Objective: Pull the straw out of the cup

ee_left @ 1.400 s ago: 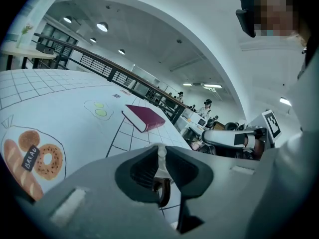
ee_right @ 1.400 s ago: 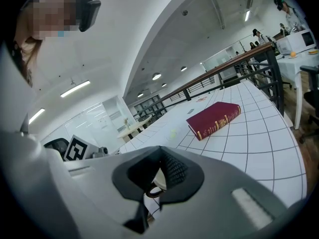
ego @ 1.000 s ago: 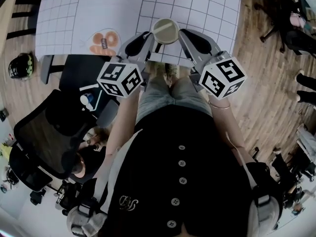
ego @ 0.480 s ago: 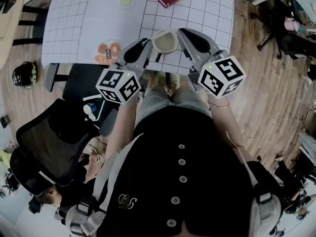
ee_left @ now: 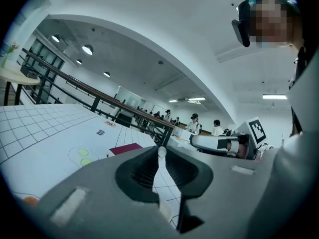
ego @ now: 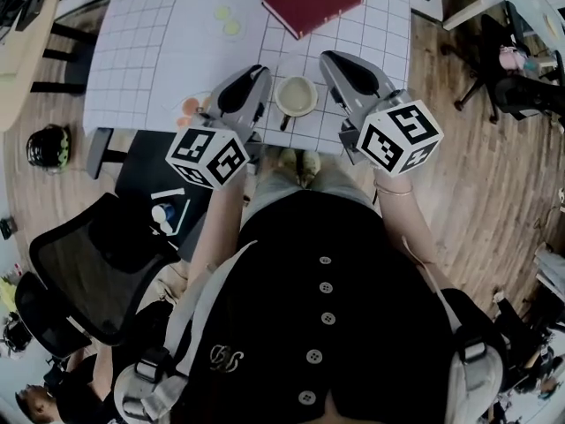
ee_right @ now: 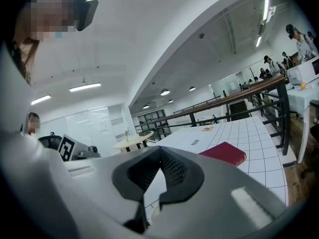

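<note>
The worktop (ego: 159, 51), under its white squared sheet, lies below and ahead of both claws. Neither claw touches it. A red book (ego: 311, 0) rests on it well beyond the claw tips, ahead and a little to the right of the left claw.

The cup (ego: 296, 95) stands on the worktop near its front edge. It is between the two claws but lower than them, just to the right of the left claw (ego: 262, 71) and just to the left of the right claw (ee_right: 160, 148). From the head view its open top shows only a pale inside with nothing rising from it. Neither claw has hold of the cup.

The left claw is clenched on a thin white stick with a rounded end. This is probably the straw (ee_left: 160, 153), though the left gripper view shows only a short stretch of it between the pads. It is pinched right at the claw's tips, up off the worktop and clear of the cup.

The right claw has its tips closed together, and only the worktop shows through the gap behind them.

As I read it, the pull itself is done, because the straw is out and in the left claw while the cup stays behind. What remains, at most, is to carry the straw aside and put it down.
</note>
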